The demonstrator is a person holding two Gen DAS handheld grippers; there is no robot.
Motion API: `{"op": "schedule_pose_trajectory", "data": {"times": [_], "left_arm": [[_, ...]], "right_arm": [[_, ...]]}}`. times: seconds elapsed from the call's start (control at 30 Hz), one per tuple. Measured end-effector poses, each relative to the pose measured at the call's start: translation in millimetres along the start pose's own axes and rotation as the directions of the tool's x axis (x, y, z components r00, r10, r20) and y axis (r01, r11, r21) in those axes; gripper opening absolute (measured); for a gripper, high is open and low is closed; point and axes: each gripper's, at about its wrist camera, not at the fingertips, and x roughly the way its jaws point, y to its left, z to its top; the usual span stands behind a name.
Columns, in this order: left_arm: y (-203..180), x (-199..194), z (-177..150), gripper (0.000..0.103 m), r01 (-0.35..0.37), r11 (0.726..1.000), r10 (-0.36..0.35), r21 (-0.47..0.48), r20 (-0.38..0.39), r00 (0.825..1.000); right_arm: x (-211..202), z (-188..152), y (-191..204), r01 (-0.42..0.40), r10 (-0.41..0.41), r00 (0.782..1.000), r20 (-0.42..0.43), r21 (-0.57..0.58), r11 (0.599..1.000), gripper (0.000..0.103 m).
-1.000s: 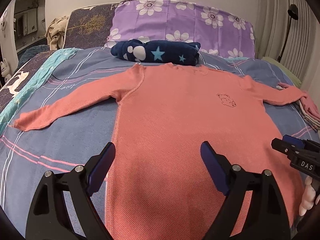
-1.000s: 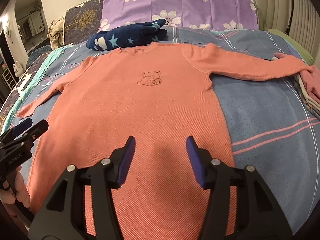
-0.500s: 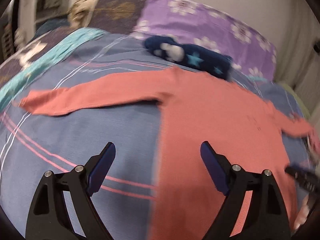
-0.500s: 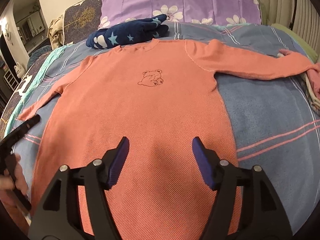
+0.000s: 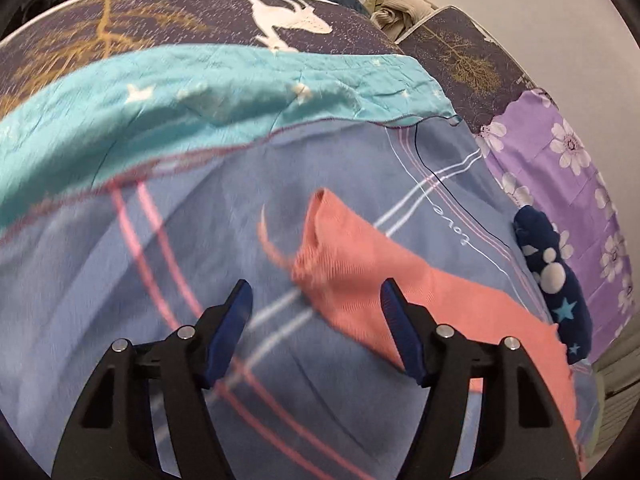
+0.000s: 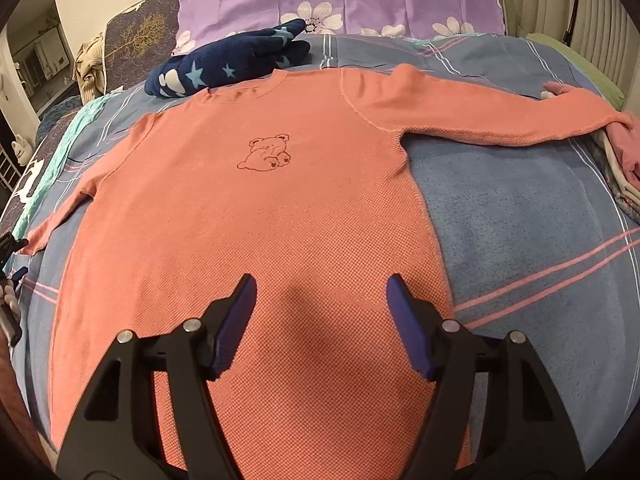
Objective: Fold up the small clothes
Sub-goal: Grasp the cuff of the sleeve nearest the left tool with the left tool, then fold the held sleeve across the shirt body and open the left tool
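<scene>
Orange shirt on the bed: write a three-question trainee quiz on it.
1. True or false: the shirt is already folded in half.
2. What is drawn on the shirt's chest? A) a star B) a bear C) a flower
3. Which part of the shirt lies ahead of the left gripper?

Key
1. False; it lies spread flat, both sleeves out.
2. B
3. The cuff of one sleeve; the jaws are open, with nothing gripped.
</scene>
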Motion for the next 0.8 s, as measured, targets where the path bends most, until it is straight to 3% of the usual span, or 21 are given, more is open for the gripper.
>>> {"op": "schedule_pose_trajectory", "data": {"times": [0.03,0.07,0.13,0.2,0.27,0.37,0.47,0.5,0.57,0.6,0.7,0.77,0.8], "left_arm": [[-4,2,3,0.066,-0.005,1.000,0.005,0.019,0.006,1.000],[-9,6,7,0.042,0.004,0.999,-0.004,0.037,0.005,1.000],[-16,14,16,0.015,0.076,0.996,-0.074,0.044,-0.045,0.996],[-32,12,22,0.011,0.134,0.990,-0.131,0.053,-0.057,0.990],[-66,-3,20,0.010,0.172,0.976,-0.168,0.137,-0.038,0.985],[-129,-33,8,0.010,0.281,0.926,-0.277,0.251,-0.054,0.959],[-208,-72,-21,0.010,0.395,0.825,-0.393,0.404,-0.093,0.915],[-241,-87,-38,0.010,0.444,0.769,-0.440,0.461,-0.123,0.890],[-283,-107,-66,0.010,0.507,0.681,-0.498,0.528,-0.174,0.850],[-310,-118,-89,0.010,0.551,0.617,-0.529,0.562,-0.223,0.819],[-359,-126,-150,0.013,0.626,0.484,-0.547,0.612,-0.347,0.762],[-377,-123,-186,0.045,0.634,0.433,-0.521,0.641,-0.396,0.756],[-383,-120,-206,0.048,0.633,0.410,-0.501,0.656,-0.418,0.758]], "right_arm": [[1,1,1,-0.002,0.002,1.000,-0.001,0.000,1.000,0.069],[1,1,1,-0.004,0.004,1.000,-0.001,0.001,1.000,0.069],[1,2,0,-0.008,0.008,1.000,0.002,0.005,1.000,0.069],[1,2,-2,-0.006,0.006,1.000,0.004,0.009,1.000,0.069],[0,3,-5,-0.001,0.001,1.000,0.008,0.015,1.000,0.069],[0,3,-13,0.002,-0.003,1.000,0.016,0.037,0.999,0.070],[0,3,-22,-0.002,0.001,1.000,0.022,0.061,0.998,0.070],[0,3,-24,-0.003,0.001,1.000,0.024,0.066,0.998,0.070],[-1,2,-30,-0.003,0.001,1.000,0.026,0.077,0.997,0.070],[-1,1,-34,-0.003,0.001,1.000,0.026,0.087,0.996,0.070],[-3,0,-42,0.003,-0.005,1.000,0.028,0.103,0.995,0.070],[-7,0,-48,0.008,-0.012,0.999,0.035,0.110,0.994,0.070],[-8,0,-50,0.010,-0.014,0.999,0.038,0.112,0.994,0.070]]}}
